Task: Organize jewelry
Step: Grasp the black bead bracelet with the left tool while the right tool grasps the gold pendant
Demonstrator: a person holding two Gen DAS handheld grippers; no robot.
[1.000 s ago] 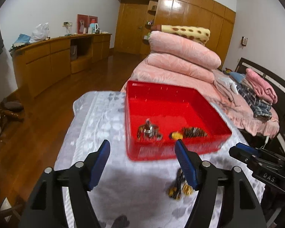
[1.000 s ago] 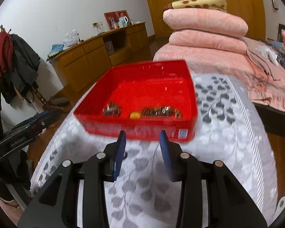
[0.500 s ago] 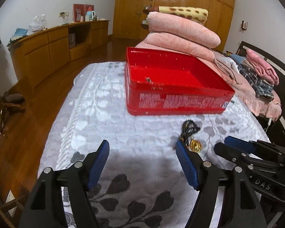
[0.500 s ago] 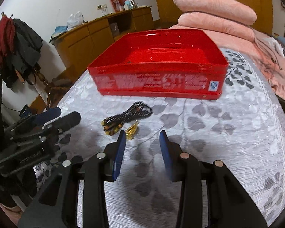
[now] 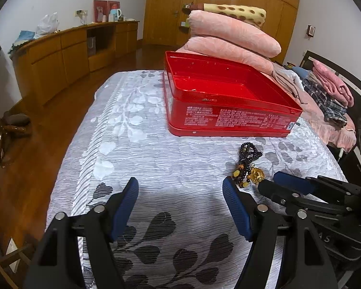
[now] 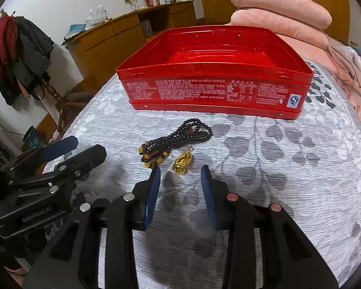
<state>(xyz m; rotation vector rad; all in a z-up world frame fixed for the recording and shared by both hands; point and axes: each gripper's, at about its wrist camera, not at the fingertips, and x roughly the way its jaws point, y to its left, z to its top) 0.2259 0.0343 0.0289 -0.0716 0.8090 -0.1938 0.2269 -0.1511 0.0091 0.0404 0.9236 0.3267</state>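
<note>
Beaded necklace [image 6: 173, 142] on bedspread [image 6: 288, 168], tin [image 6: 214, 91] behind it

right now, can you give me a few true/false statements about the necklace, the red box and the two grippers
1. The beaded necklace lies on the patterned cloth, in front of the red box. True.
2. The gold pendant is inside the red box. False: it rests on the cloth with the necklace, outside the box.
3. The right gripper is shut on the pendant. False: its jaws are open with nothing between them, and the pendant lies just ahead of them.
4. The left gripper is open and empty. True.
5. The red box has a lid on it. False: its top is open.
</note>
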